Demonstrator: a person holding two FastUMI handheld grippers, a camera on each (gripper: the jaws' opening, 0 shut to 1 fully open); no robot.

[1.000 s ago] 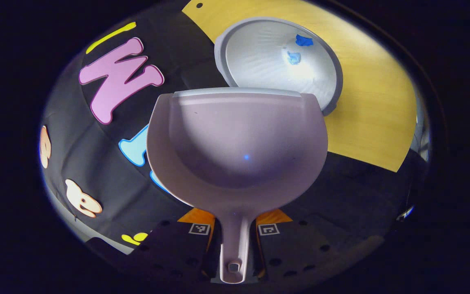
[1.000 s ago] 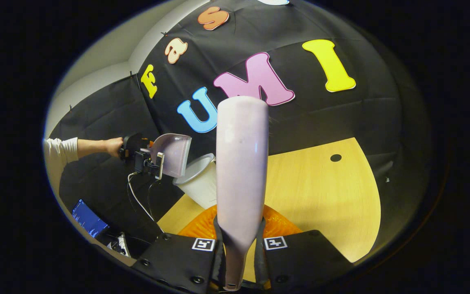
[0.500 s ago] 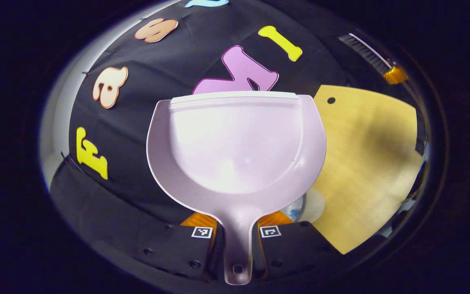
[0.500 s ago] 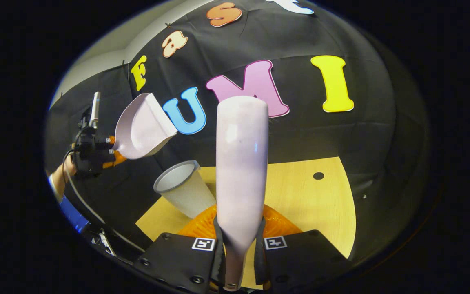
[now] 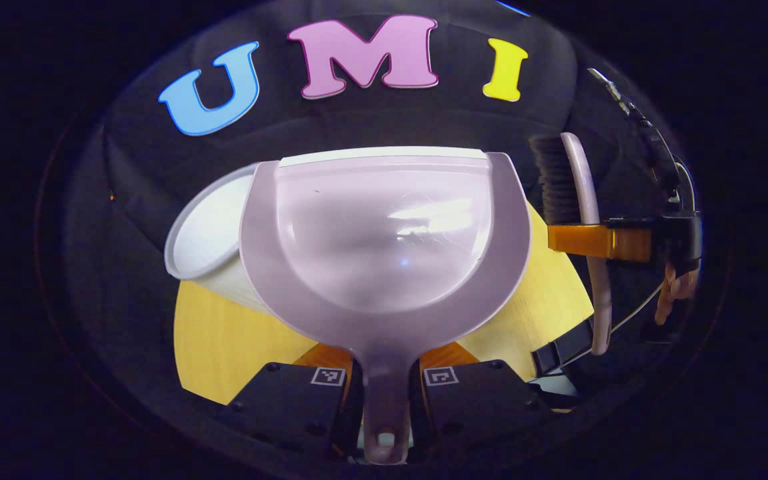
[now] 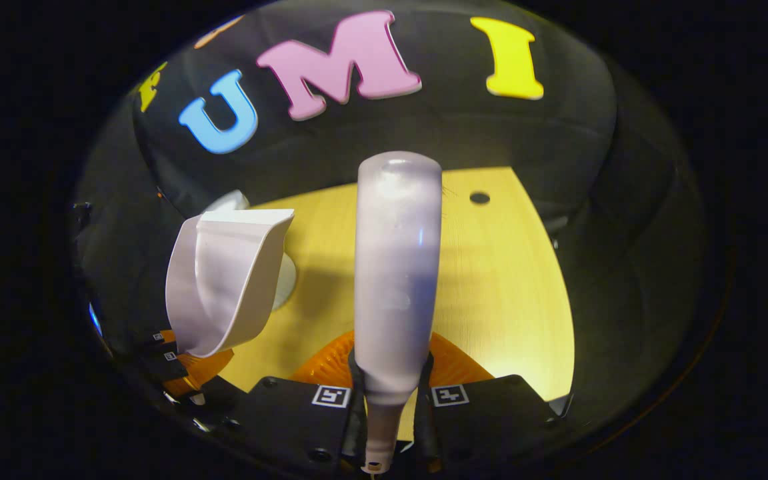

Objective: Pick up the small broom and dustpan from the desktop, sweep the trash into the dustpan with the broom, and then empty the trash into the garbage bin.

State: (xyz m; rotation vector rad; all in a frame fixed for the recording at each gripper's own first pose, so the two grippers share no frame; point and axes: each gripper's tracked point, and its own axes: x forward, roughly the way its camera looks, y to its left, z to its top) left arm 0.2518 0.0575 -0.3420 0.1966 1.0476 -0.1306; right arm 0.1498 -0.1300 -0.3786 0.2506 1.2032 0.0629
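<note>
A pale lilac dustpan [image 5: 384, 240] fills the middle of the left gripper view, and no trash shows in its scoop. My left gripper [image 5: 384, 381] is shut on its handle. Behind the pan's left side leans the white garbage bin [image 5: 201, 233]. My right gripper [image 6: 391, 395] is shut on the handle of the small broom [image 6: 394, 267], whose lilac back faces the camera. In the left gripper view the broom [image 5: 581, 220] stands upright at the right, bristles to the left. In the right gripper view the dustpan [image 6: 224, 280] hangs at the left over the table, hiding most of the bin [image 6: 233, 199].
The yellow wooden table [image 6: 497, 280] has a small round hole [image 6: 479, 198] near its far edge. A hand [image 5: 674, 293] holds the right gripper at the right of the left gripper view, with a cable trailing from it. Black cloth walls close in the back and sides.
The dustpan has swung from its tipped pose over the bin, up, then down beside the broom. The right gripper view has dipped toward the table. The bin now sits behind the pan.
</note>
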